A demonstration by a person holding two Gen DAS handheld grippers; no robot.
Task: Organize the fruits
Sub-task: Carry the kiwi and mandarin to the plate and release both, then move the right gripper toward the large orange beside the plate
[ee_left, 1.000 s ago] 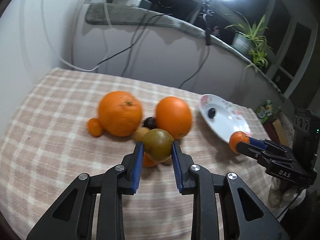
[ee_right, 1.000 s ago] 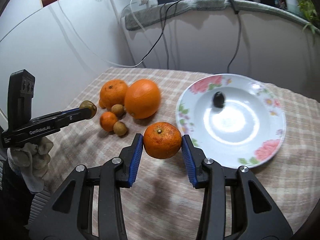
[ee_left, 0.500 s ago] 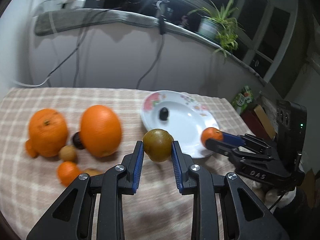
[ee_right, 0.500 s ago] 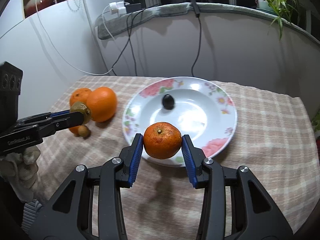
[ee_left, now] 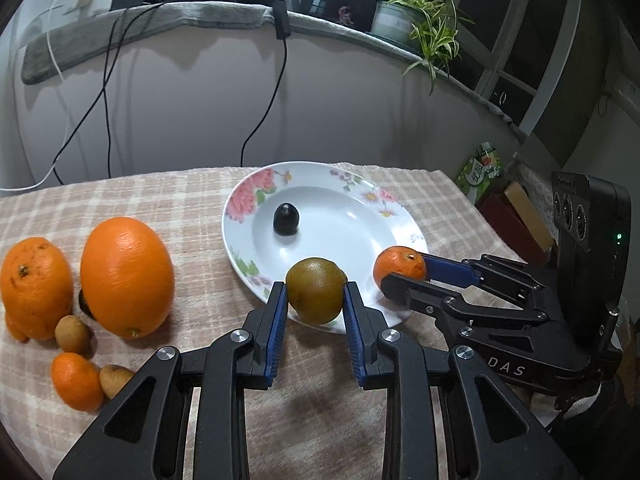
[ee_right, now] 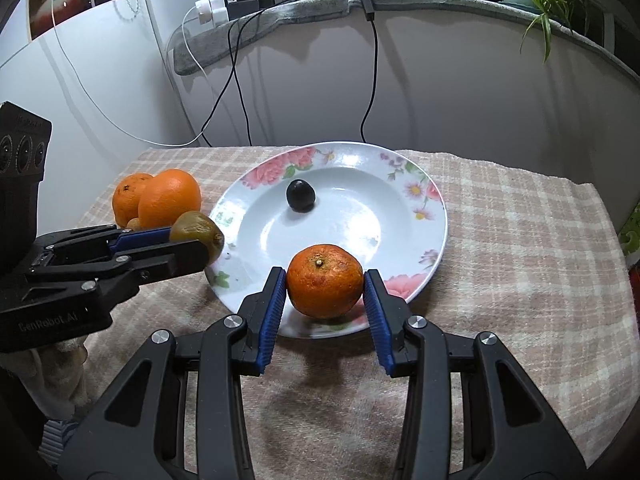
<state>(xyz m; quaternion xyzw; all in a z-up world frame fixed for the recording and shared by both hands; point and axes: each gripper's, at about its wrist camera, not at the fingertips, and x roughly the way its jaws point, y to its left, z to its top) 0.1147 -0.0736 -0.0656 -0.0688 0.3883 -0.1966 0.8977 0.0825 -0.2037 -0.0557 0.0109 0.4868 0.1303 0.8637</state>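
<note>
The left gripper [ee_left: 316,300] is clamped on a greenish-brown kiwi-like fruit [ee_left: 316,290], its blue pads pressed against both sides, and holds it in the air over the near left rim of the floral plate [ee_left: 352,184]; seen from the right wrist, that fruit [ee_right: 197,234] hangs just at the plate's left edge [ee_right: 434,200]. The right gripper [ee_right: 325,284] is closed around a small tangerine [ee_right: 325,280], gripped between its blue pads above the near part of the plate; from the left wrist view the same tangerine [ee_left: 399,268] sits over the plate's right near rim, with the right gripper [ee_left: 400,270] reaching in from the right. Both fruits are held off the plate, near each other, not touching. On the plate itself, toward its far side, lies one dark plum-like fruit [ee_left: 285,219]. To the left of the plate, on the checked tablecloth [ee_left: 192,192], stand two large oranges [ee_left: 127,276] side by side, the nearer-to-plate one taller; a dark fruit is half hidden between them. In front of the oranges, farther from the plate, lie a small brown fruit [ee_left: 72,334], a small tangerine [ee_left: 77,380] and another small brown fruit [ee_left: 116,378], the last two touching. Behind the plate, cables [ee_left: 276,92] hang down a pale wall, and a potted plant [ee_left: 416,20] stands on the ledge above.
</note>
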